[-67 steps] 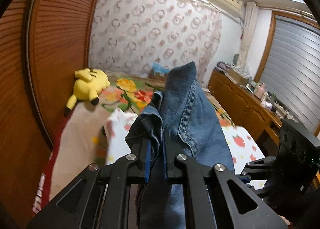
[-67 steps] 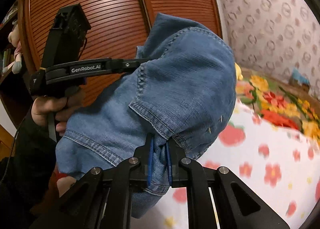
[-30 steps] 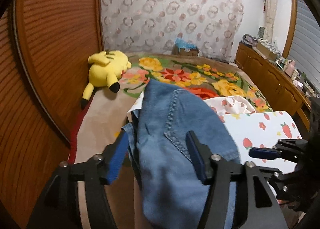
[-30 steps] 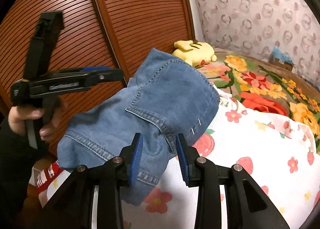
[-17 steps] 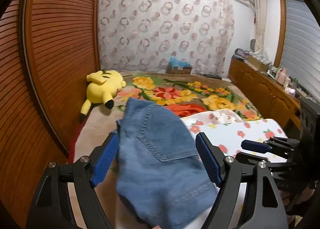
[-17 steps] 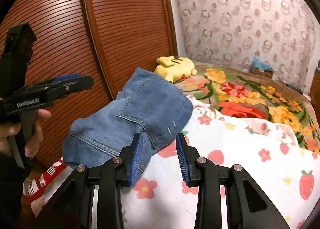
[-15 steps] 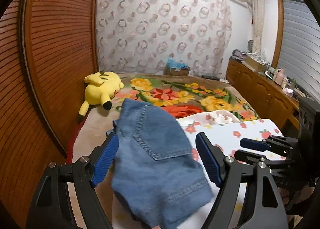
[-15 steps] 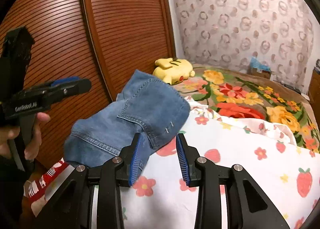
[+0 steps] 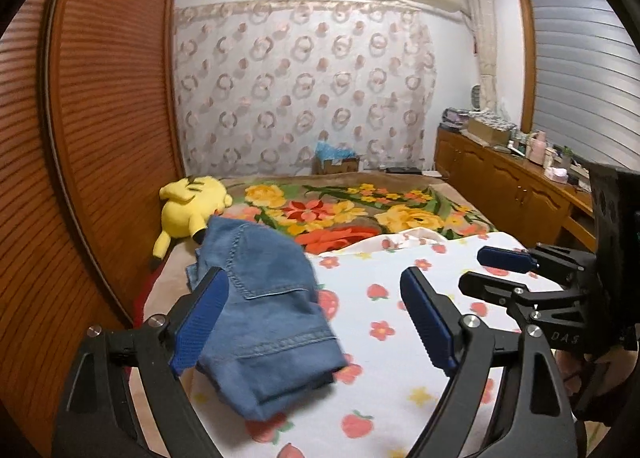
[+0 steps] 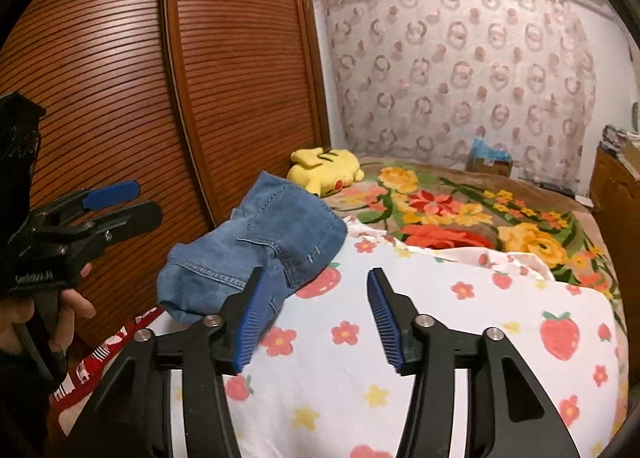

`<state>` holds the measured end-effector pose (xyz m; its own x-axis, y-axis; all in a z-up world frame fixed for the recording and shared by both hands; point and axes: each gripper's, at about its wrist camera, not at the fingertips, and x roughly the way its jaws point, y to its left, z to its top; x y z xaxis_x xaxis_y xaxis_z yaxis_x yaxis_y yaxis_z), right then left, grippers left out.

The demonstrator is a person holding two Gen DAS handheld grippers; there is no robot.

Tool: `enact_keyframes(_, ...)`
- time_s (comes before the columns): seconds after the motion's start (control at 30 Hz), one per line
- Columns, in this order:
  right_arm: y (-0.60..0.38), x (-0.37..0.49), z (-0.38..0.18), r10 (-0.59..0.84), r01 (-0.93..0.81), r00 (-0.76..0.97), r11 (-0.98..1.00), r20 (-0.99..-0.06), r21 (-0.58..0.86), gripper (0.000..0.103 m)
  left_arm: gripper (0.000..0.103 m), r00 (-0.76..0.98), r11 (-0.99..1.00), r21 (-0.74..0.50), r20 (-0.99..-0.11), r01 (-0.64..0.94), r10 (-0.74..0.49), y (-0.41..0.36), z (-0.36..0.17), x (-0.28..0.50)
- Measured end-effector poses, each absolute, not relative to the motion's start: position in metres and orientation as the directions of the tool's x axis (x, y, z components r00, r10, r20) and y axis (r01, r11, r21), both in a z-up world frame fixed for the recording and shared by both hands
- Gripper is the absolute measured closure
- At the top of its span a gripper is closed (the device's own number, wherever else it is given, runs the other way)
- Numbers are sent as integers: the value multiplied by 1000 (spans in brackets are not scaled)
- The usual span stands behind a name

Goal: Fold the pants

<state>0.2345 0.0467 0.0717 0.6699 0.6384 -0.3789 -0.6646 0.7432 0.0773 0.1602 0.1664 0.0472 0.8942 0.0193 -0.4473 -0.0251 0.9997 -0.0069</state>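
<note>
Nearest: left claw (image 9: pixel 312 318) spread wide, right claw (image 10: pixel 316 318) half spread, both just widened, nothing between either. Beyond: folded pants (image 9: pixel 264 298) bunched at the near left corner of the bed (image 9: pixel 400 314), on the strawberry sheet, close to the wardrobe (image 9: pixel 100 117). Likely soft yet thick and fairly heavy denim; best gripped at the stitched waistband or hem. Farther off: yellow plush toy (image 9: pixel 188 209).

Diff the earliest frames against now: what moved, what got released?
Both grippers let go of the jeans, which dropped from mid-air onto the strawberry sheet. Left gripper and right gripper have just been opening, now empty and backed off. Yellow plush unchanged.
</note>
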Motion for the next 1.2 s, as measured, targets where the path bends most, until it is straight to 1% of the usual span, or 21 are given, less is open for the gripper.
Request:
enact_keyframes(0.1, 28, 217, 75, 620, -640, 700, 765, -354, 74, 41, 15, 909, 1000, 9, -417, -11, 13, 146, 54, 145)
enact_keyframes(0.23, 2, 187, 79, 594, -609, 737, 791, -322, 66, 38, 15, 919, 1000, 19, -395, 13, -5, 123, 59, 131)
enact_keyframes(0.47, -32, 143, 84, 530, -540, 796, 840, -293, 52, 38, 15, 922, 1000, 15, -387, 23, -15, 87, 56, 108)
enact_keyframes(0.83, -45, 83, 88, 469, -471, 841, 880, -269, 59, 38, 15, 919, 999, 5, -391, 52, -46, 44, 54, 75)
enact_keyframes(1.2, -38, 57, 96, 423, -422, 869, 905, -259, 60, 37, 15, 924, 1000, 10, -383, 26, -20, 36, 58, 56)
